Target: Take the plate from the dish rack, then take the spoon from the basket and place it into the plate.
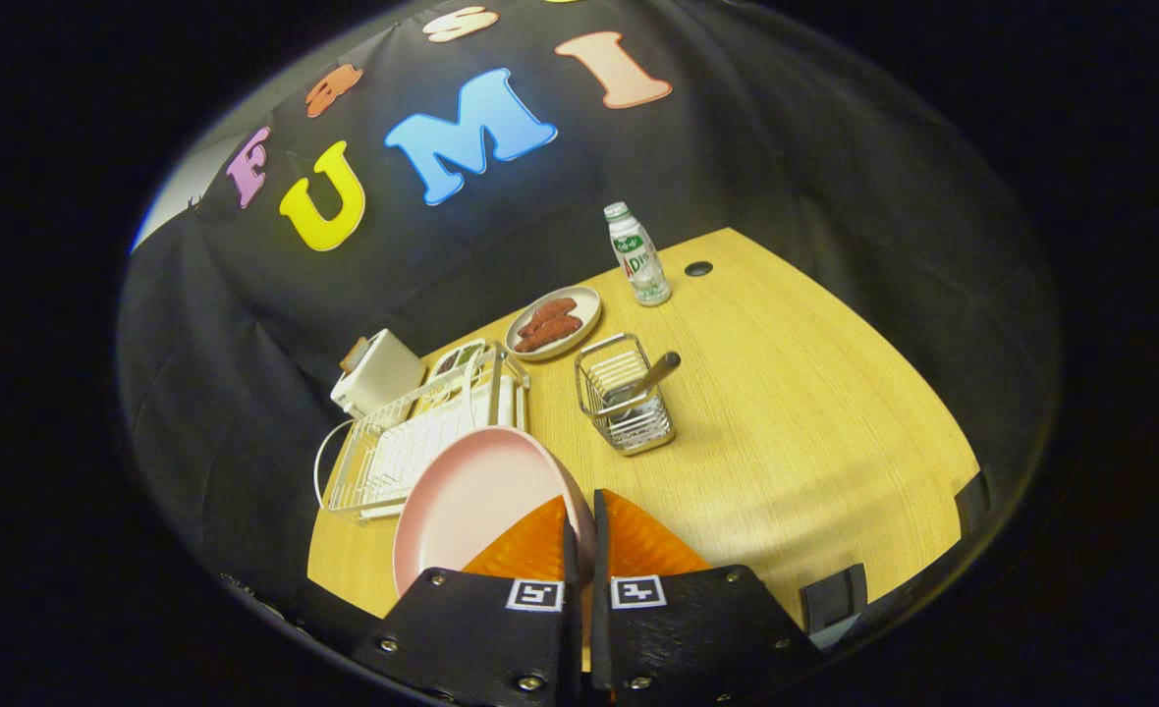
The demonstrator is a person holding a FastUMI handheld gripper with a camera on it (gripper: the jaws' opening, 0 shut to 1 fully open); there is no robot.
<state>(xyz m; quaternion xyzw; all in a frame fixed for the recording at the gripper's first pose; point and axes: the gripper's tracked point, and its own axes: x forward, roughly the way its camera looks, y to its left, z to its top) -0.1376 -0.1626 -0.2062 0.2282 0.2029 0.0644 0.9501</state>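
We hold the round, smooth pink plate [471, 506] by its rim.
Our gripper [579, 511] pinches it above the white wire dish rack [393, 452]; the metal spoon [650, 378] leans handle-up in the square wire basket [627, 407].

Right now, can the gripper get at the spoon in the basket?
Probably not yet: the gripper is shut on the pink plate's rim. The spoon sticks up from the basket beyond, unblocked.
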